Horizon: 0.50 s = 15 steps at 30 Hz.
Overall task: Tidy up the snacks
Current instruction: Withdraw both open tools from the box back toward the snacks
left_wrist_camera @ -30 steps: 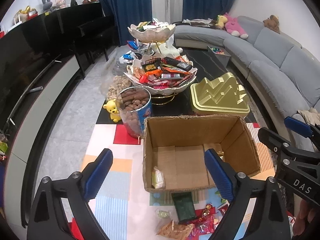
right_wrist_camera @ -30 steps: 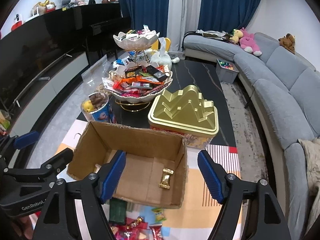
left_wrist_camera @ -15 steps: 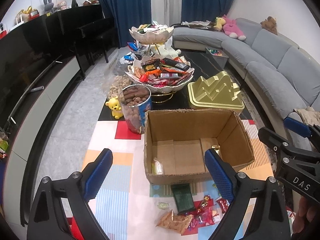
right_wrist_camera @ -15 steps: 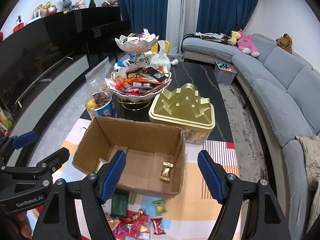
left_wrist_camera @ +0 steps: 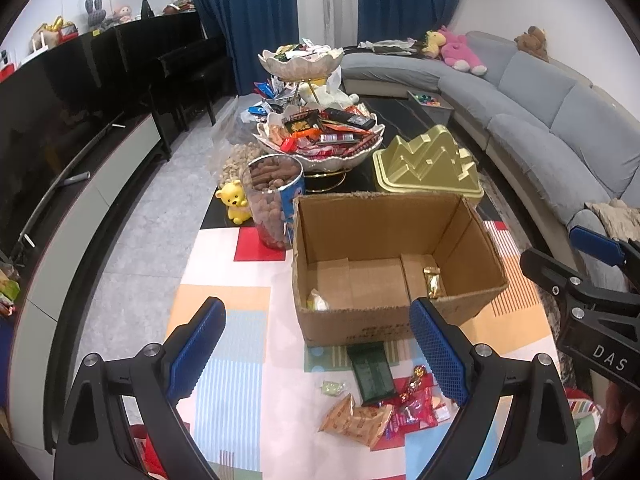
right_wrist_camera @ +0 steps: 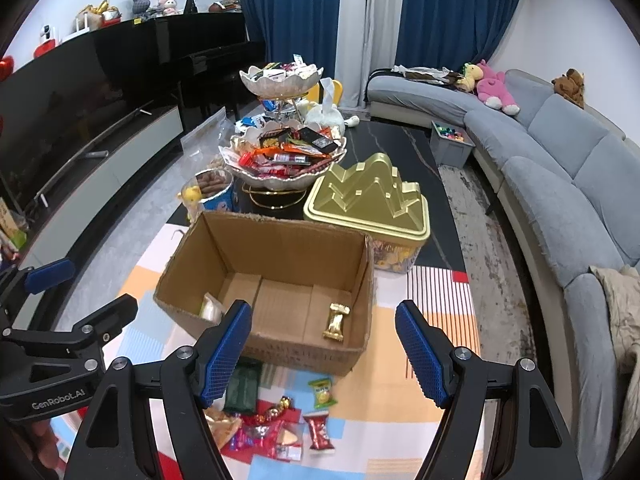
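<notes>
Jaws of left gripper (left_wrist_camera: 318, 350) and right gripper (right_wrist_camera: 322, 354) spread, empty, above loose snack pile (right_wrist_camera: 276, 424) on desk, before cardboard box (right_wrist_camera: 280, 280). Box holds gold candy (right_wrist_camera: 336, 322), pale packet, possibly crackers.

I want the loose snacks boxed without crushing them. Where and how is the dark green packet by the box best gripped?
The dark green packet lies flat on the mat, its far short end at the cardboard box. Probably best to come from above and close across its narrow width near the free end, away from the box wall; the left gripper is open and hangs nearly over it.
</notes>
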Tool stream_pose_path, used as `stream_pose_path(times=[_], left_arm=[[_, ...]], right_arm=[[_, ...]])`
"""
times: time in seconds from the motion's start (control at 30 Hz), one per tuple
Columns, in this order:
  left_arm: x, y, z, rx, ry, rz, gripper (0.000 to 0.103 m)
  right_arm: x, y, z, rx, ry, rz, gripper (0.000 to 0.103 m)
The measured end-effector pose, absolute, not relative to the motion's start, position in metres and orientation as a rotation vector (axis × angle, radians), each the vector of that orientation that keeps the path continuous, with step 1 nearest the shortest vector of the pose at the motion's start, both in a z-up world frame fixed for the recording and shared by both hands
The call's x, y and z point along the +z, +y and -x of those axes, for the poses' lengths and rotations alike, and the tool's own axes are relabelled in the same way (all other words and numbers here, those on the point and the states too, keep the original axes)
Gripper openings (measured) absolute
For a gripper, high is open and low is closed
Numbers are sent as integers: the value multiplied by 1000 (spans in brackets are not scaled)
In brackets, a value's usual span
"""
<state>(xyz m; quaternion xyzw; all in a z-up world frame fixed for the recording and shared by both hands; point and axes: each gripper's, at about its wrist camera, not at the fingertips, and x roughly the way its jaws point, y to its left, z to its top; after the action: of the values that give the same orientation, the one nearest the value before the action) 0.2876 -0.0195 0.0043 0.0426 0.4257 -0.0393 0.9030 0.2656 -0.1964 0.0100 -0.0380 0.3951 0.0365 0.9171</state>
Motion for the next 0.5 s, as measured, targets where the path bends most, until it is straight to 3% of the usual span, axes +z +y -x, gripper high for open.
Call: stream_pose_path(times=[0.5], left_arm=[[-27,-21,-253,-92,893,-120,94]], right_arm=[[-17,-200,-242,62,849,89,75]])
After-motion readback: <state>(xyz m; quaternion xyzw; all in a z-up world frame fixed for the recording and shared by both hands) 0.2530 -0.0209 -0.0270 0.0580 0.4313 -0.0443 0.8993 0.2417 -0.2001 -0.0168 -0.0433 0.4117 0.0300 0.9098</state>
